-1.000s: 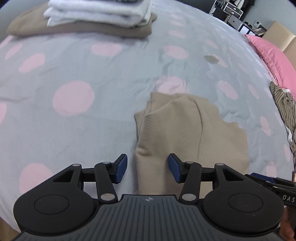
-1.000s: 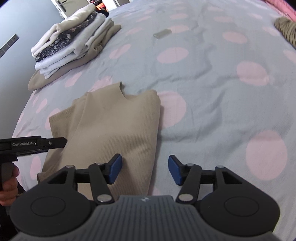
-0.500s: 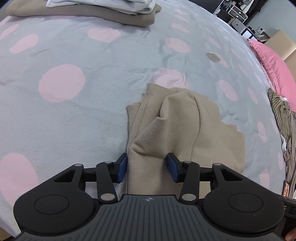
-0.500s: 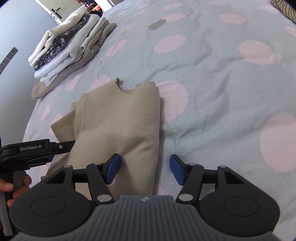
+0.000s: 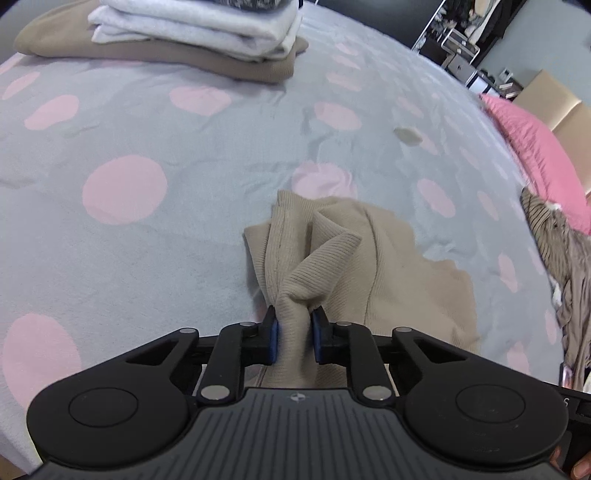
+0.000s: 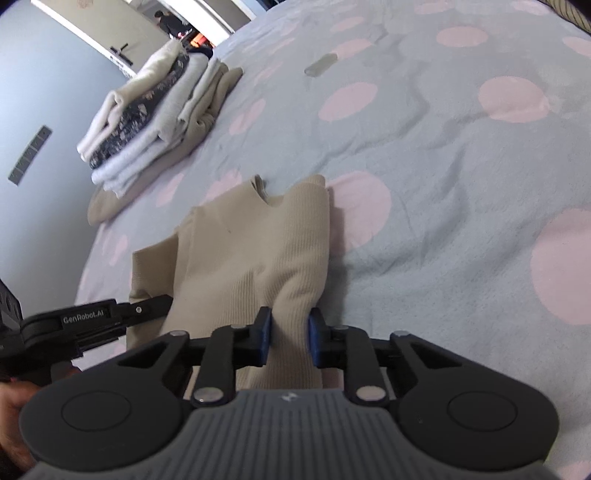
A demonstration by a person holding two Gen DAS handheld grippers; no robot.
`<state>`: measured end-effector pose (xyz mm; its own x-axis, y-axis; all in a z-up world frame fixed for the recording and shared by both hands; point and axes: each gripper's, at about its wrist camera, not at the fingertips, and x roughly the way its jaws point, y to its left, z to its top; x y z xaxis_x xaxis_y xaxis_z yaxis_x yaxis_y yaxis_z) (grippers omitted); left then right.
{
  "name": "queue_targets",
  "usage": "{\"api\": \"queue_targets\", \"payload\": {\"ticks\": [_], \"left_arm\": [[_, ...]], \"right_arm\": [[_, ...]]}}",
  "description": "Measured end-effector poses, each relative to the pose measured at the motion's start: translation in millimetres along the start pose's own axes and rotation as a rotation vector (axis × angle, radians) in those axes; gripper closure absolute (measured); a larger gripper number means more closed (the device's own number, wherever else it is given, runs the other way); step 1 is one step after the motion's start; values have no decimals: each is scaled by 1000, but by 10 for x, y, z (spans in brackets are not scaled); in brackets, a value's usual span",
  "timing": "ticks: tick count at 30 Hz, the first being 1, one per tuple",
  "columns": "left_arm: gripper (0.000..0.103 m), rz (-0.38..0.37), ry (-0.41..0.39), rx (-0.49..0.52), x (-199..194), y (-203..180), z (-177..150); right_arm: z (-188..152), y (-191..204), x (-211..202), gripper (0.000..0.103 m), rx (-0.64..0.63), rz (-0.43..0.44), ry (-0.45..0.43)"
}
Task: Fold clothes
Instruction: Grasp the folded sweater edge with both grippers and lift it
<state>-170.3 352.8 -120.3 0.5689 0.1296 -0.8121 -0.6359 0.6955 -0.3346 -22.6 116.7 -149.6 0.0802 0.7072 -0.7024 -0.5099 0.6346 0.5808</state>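
A beige ribbed top lies partly folded on the grey bed cover with pink dots. My left gripper is shut on the near left edge of the top, and the cloth bunches up and rises between its blue pads. My right gripper is shut on the near right edge of the same top, lifting a ridge of cloth. The left gripper's body shows at the left of the right wrist view.
A stack of folded clothes sits at the far left of the bed, also in the right wrist view. A small flat grey object lies on the cover. A pink pillow and crumpled striped clothes are at the right.
Both grippers went from open around the near edge of the top to shut on it. The cloth now bunches and lifts between the pads.
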Motion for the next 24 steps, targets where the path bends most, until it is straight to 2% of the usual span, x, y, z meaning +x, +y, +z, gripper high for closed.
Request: {"api": "queue_targets", "payload": {"ticks": [7,14,19,24], "left_arm": [[89,-10,-91,-16,-332,25,0],[89,22,-197,-61,-743,192,53],[89,73,-239,-135,-955,464,106],[89,110,-281,-251,-1132,867,175]], "right_arm": [[55,195,-181,81,-39,45,-56],[342,584,-123,81,-122,113,-28],[614,1104,113,81,-270,144,24],[911,1758,549,82,-499,199,108]]}}
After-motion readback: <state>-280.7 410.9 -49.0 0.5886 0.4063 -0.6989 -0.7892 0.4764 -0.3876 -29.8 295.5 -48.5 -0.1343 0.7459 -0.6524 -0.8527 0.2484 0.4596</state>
